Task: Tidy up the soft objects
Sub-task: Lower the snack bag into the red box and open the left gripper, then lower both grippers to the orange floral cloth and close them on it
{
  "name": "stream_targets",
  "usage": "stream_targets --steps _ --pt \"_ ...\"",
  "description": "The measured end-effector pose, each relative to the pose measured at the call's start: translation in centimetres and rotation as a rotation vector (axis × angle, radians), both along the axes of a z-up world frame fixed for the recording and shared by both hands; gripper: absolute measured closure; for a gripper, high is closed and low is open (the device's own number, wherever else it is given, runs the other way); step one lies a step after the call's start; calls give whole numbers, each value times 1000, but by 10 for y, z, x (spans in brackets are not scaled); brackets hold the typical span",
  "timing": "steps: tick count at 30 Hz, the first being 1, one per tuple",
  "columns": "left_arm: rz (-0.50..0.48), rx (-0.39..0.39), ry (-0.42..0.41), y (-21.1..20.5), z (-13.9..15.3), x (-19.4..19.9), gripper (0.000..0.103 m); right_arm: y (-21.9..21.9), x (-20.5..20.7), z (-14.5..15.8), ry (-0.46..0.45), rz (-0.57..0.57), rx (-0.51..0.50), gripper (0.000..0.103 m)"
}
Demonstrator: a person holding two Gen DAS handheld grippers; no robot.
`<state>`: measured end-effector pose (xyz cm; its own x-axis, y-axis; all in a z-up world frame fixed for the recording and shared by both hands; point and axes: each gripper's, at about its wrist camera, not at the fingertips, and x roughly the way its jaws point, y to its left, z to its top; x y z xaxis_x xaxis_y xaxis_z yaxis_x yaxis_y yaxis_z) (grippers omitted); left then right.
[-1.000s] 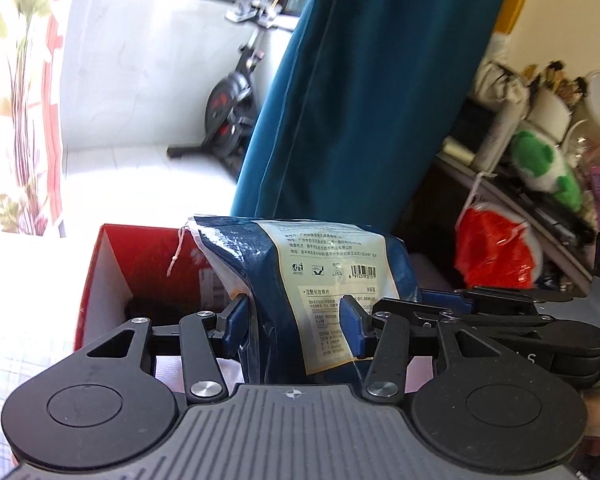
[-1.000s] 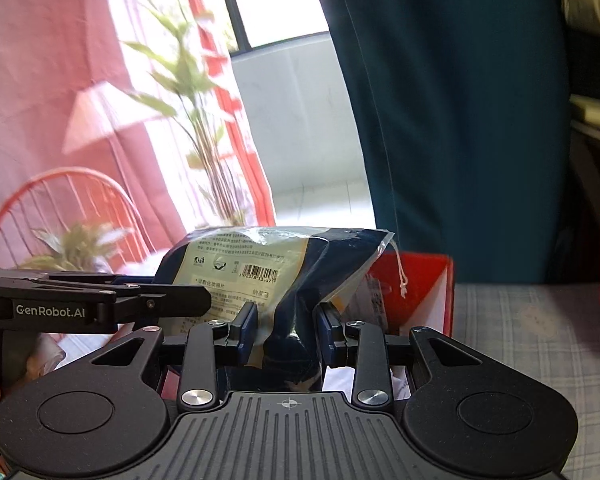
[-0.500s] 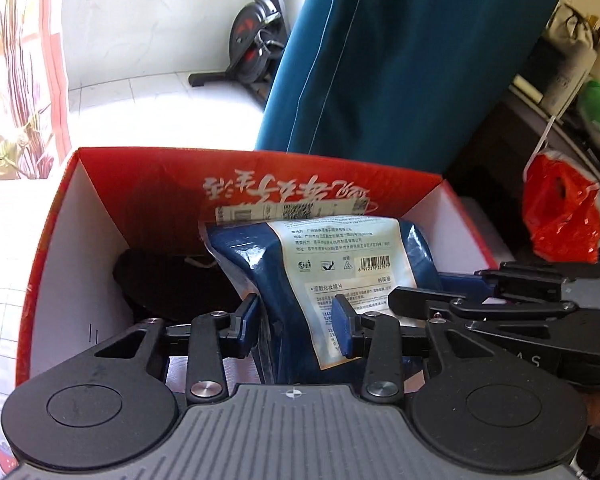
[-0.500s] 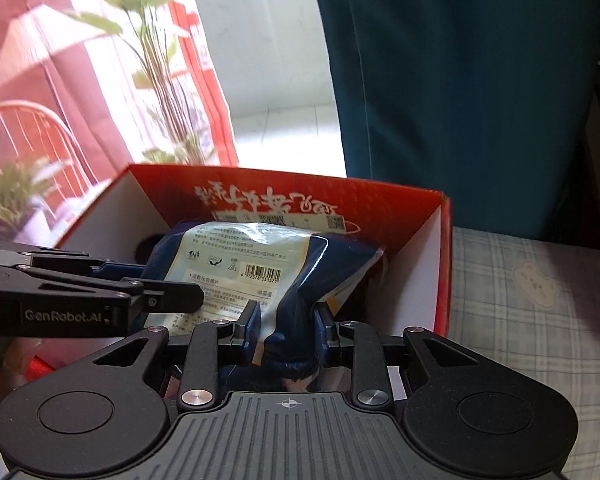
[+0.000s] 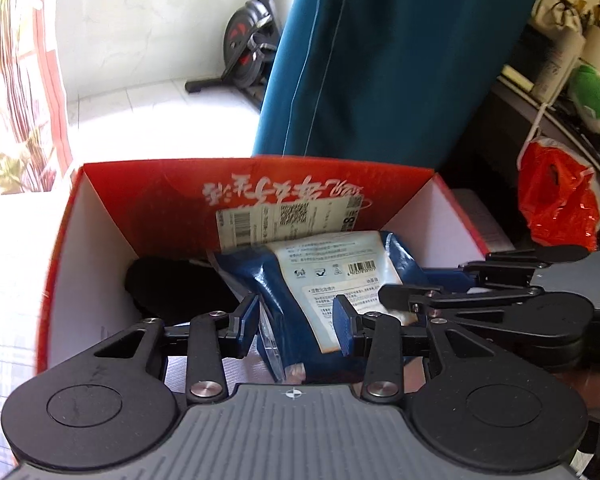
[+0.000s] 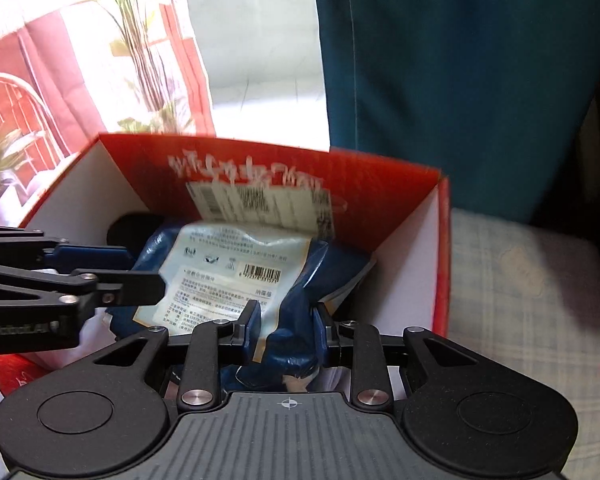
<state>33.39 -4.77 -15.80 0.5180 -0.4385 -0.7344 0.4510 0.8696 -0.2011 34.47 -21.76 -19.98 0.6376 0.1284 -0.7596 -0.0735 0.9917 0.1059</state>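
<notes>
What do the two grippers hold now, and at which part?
Both hold the blue packet. The left gripper pinches its near left end; the right gripper pinches its near right end, over the red box.

Red box on checked cloth surface.

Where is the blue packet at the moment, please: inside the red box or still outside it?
Inside. The blue packet sits below the rim of the red box, between its white side walls, beside a black item.
</notes>
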Motion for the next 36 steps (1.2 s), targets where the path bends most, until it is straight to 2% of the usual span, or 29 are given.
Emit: stream_targets --steps 5,11,19,25,36 --pt "10 1 -68 10 23 -21 60 2 -26 22 -87 -2 -18 78" --pt "38 -8 -123 27 42 -61 57 10 -66 46 -151 67 -15 78" --pt "73 -22 -142 51 42 -125 56 25 -129 58 -217 123 23 78" --pt "80 -18 -142 65 29 -169 56 39 -172 43 -204 149 64 78" --pt "133 -34 -80 95 -11 -221 55 51 -234 -18 -142 141 96 79"
